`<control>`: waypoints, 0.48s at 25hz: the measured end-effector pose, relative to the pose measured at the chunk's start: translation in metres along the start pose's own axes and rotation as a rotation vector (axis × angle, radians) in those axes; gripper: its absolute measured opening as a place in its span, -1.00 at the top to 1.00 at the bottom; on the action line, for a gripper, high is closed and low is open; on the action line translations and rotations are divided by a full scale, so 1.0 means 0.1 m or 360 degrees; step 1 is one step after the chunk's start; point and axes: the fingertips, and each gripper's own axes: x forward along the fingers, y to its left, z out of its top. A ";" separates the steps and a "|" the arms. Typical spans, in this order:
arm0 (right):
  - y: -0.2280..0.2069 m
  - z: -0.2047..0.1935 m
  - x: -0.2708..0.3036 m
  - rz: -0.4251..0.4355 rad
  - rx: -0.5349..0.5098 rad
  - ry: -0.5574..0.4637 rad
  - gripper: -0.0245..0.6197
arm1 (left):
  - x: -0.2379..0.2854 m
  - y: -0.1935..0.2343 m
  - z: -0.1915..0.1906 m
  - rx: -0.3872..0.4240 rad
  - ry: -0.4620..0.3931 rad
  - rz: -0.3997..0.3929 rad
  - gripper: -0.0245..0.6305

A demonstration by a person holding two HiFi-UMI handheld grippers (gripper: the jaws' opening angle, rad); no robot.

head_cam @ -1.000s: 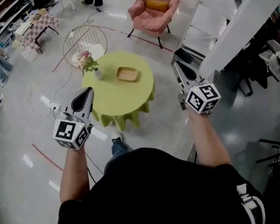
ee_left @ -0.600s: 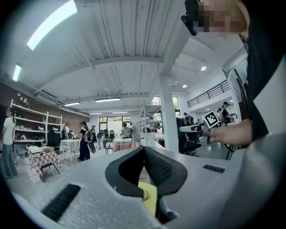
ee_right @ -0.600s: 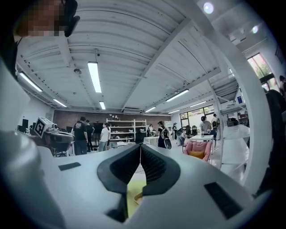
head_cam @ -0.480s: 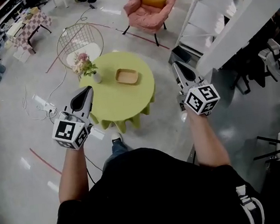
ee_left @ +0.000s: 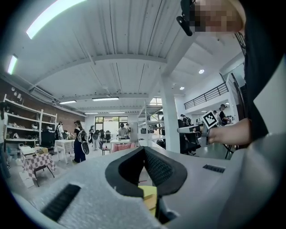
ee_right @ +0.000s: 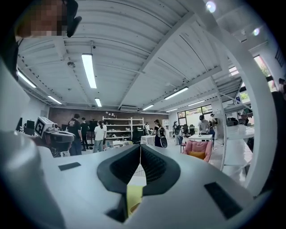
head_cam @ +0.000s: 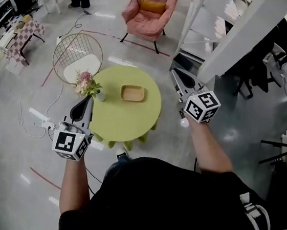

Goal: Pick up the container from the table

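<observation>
A shallow tan container (head_cam: 132,93) lies near the middle of a round table under a green cloth (head_cam: 128,120). A white vase of pink flowers (head_cam: 88,84) stands at the table's left edge. In the head view my left gripper (head_cam: 86,102) is held level at the table's left rim, just below the vase, jaws shut and empty. My right gripper (head_cam: 175,73) is off the table's right side, also shut and empty. The container is between the two, touched by neither. Each gripper view shows only a sliver of green cloth (ee_left: 149,197) (ee_right: 133,197) below the closed jaws.
A wire chair (head_cam: 77,55) stands behind the table at left, and a pink armchair (head_cam: 149,10) is further back. A white shelf frame and beam (head_cam: 226,30) run along the right. Cables and a power strip (head_cam: 41,118) lie on the floor at left. People stand in the distance.
Both grippers have moved forward toward the table, which now lies between them. The left one has reached the table's left rim. Both stay shut.
</observation>
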 end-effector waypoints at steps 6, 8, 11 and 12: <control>0.08 -0.01 0.44 -0.0047 -0.0031 0.0029 0.89 | 0.12 0.40 0.03 -0.0052 -0.0159 -0.0136 0.88; 0.11 0.00 0.56 -0.0061 -0.0039 0.0038 0.89 | 0.14 0.51 0.07 -0.0048 -0.0211 -0.0160 0.88; 0.13 0.04 0.72 -0.0083 -0.0047 0.0038 0.89 | 0.20 0.65 0.15 -0.0047 -0.0290 -0.0219 0.88; 0.14 0.07 0.76 -0.0089 -0.0051 0.0037 0.89 | 0.22 0.68 0.19 -0.0047 -0.0310 -0.0245 0.88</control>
